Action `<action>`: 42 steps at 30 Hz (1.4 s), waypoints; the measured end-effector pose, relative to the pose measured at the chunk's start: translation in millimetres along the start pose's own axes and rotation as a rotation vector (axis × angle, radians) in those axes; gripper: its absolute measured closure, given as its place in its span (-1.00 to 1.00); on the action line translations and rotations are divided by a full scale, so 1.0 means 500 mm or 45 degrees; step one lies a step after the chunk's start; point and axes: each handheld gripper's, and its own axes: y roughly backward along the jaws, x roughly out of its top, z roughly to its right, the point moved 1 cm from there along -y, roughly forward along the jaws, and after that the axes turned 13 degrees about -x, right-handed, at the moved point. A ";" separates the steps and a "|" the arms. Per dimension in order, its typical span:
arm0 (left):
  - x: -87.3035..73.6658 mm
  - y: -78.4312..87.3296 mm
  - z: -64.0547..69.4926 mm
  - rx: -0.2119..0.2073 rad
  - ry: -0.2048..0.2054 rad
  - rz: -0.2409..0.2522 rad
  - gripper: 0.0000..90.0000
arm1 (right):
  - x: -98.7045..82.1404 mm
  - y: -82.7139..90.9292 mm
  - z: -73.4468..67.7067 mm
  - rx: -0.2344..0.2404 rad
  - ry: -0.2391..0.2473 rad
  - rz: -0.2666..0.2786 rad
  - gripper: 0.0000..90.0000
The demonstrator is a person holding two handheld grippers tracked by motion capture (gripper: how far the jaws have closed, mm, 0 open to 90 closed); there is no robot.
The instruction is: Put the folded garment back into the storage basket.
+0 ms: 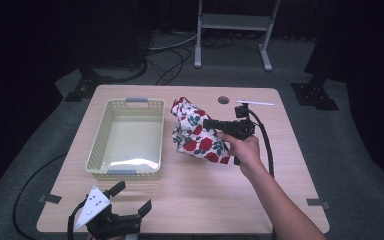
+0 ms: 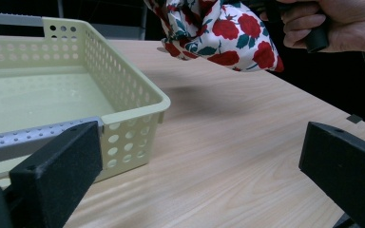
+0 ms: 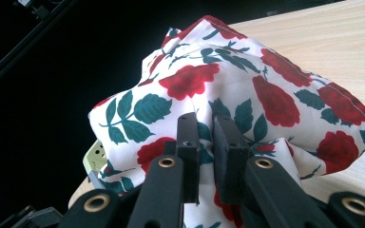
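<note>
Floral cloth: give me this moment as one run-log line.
right gripper: shut on floral cloth | cloth: lifted off table, right of basket | left gripper: open, at near edge

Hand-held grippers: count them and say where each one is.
2. The left hand-held gripper rests open at the table's near edge, in front of the basket. The right hand-held gripper is shut on the floral cloth, held above the table.
</note>
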 end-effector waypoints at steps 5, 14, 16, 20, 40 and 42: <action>0.000 0.000 0.000 -0.001 0.001 0.000 -1.00 | 0.000 -0.002 0.000 0.000 0.002 0.003 0.82; 0.000 0.000 -0.001 0.000 0.003 0.000 -1.00 | 0.000 -0.013 -0.005 0.005 0.004 -0.012 0.82; 0.000 0.000 -0.001 0.000 0.001 -0.001 -1.00 | 0.000 -0.016 -0.006 0.004 0.011 -0.010 0.82; 0.000 0.000 -0.001 0.000 0.000 -0.003 -1.00 | 0.000 -0.019 -0.007 0.009 0.005 -0.015 0.82; 0.000 0.000 -0.001 -0.003 0.002 -0.002 -1.00 | 0.014 -0.039 -0.034 0.035 0.040 -0.025 0.82; 0.000 0.000 -0.001 -0.002 0.002 0.000 -1.00 | 0.015 -0.041 -0.037 0.036 0.045 -0.027 0.82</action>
